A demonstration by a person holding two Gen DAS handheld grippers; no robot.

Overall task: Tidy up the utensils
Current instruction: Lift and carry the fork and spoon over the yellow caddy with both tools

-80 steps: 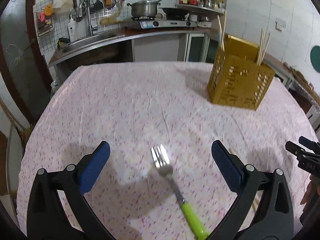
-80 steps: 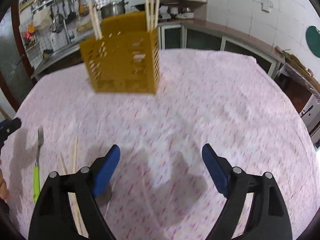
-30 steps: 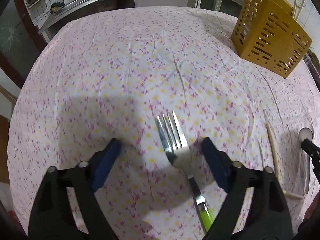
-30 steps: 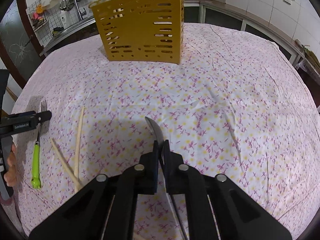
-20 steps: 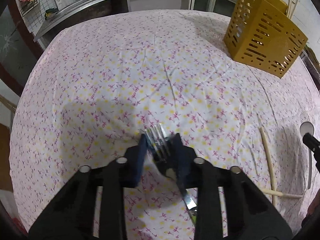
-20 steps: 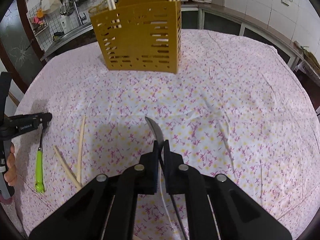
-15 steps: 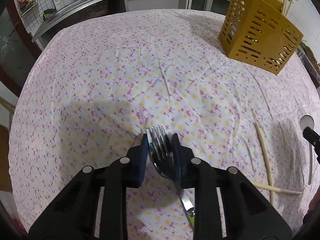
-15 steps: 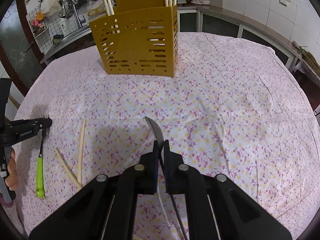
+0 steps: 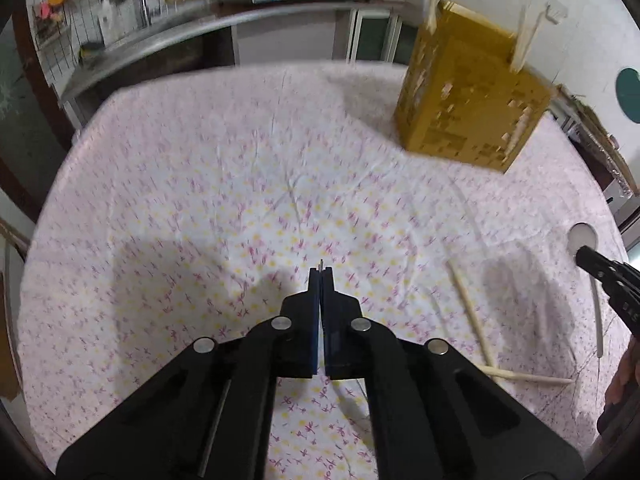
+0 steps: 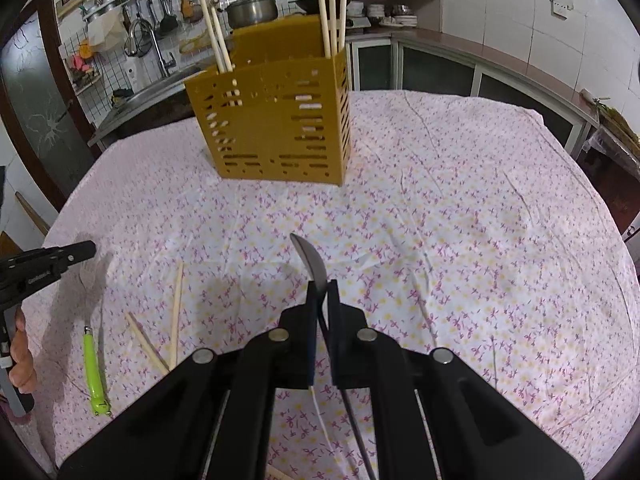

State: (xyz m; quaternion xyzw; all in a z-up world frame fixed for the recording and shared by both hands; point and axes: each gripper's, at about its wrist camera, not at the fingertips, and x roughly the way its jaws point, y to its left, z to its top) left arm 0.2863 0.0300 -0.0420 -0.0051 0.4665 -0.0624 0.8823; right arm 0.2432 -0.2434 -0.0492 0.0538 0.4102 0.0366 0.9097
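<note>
My left gripper is shut on the fork; only its tine tips show past the blue pads, held edge-on above the cloth. In the right wrist view the fork's green handle hangs below the left gripper. My right gripper is shut on a metal spoon, its bowl sticking out ahead; the spoon also shows in the left wrist view. The yellow slotted utensil holder stands at the far side with several chopsticks in it; it also shows in the left wrist view.
Two loose chopsticks lie crossed on the flowered tablecloth between the grippers, also in the left wrist view. A kitchen counter with sink and pot runs behind the table.
My left gripper closed on the fork and lifted it, turning it edge-on. My right gripper, holding the spoon, rose a little toward the holder.
</note>
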